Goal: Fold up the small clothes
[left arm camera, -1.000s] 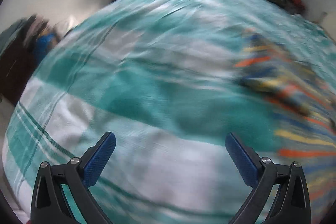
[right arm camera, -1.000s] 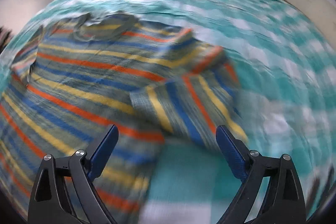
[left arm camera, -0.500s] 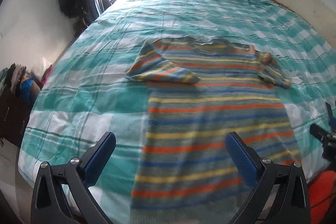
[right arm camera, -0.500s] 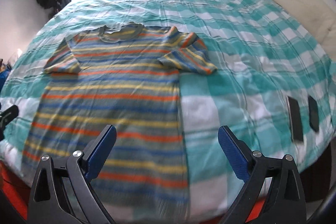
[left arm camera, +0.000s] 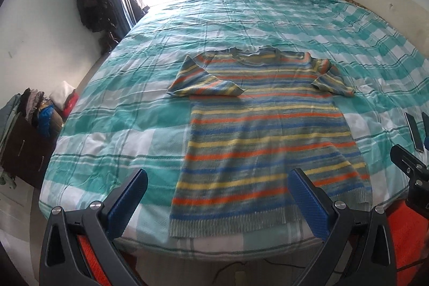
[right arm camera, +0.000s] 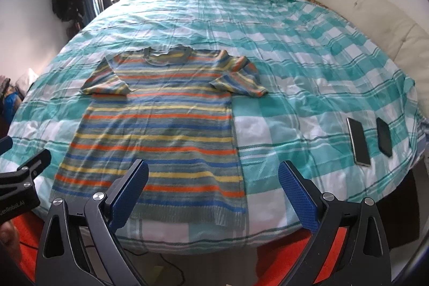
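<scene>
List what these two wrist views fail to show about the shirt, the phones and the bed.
- Striped shirt: its underside is hidden in both views, against the bedspread.
- Two phones: cut by the right edge in the left wrist view; in the right wrist view, screens dark, no detail readable.
- Under the bed: both views, hidden by the mattress edge and the open left gripper and right gripper.

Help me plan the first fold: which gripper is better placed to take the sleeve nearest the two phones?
Right. The right gripper, open, hangs off the striped shirt's phone-side edge; the left gripper hangs toward the opposite side.
</scene>
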`<state>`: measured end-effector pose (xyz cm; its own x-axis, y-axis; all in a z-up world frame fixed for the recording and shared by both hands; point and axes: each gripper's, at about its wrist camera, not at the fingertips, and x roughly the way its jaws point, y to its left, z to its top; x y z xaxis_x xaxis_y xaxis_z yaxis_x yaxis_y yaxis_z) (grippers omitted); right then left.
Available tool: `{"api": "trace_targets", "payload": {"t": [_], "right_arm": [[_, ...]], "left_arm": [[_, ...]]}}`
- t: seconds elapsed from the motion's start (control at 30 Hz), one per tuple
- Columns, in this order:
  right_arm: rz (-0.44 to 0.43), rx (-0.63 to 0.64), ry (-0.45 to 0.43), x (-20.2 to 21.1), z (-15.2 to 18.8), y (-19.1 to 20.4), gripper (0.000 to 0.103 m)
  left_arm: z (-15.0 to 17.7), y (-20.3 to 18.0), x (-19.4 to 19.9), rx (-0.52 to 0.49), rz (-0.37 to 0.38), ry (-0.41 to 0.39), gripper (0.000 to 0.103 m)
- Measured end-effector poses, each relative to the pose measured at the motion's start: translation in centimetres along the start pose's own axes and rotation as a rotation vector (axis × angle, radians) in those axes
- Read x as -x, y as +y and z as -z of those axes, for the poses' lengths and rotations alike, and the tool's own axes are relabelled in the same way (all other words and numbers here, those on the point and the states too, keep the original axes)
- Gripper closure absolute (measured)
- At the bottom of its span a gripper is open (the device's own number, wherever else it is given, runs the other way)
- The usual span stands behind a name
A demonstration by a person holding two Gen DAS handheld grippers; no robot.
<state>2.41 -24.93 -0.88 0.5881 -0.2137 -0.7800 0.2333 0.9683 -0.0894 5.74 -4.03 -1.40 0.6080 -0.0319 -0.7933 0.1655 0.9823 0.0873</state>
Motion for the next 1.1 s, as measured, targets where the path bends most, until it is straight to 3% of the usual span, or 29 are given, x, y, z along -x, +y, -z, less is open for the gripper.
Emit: {"api": "trace_targets", "payload": {"t": [0.33,0.83,1.1], "right_arm": [[0.009,0.005,-0.013,1.2,0.8,0.3,0.005],[0.015,0.011,-0.004,1.5,1.2,0.4,0.005],[0.016,0.012,0.01,1.2,1.3,0.6,0.005]], "left_arm": [[0.1,-0.7,1.7,-0.011,-0.009,-0.002,0.0],[0.6,-0.3,-0.1,0.044,0.023,0.119,0.0],[0.5,-0.4,0.0,0.021,0.002,0.109,0.0]]}}
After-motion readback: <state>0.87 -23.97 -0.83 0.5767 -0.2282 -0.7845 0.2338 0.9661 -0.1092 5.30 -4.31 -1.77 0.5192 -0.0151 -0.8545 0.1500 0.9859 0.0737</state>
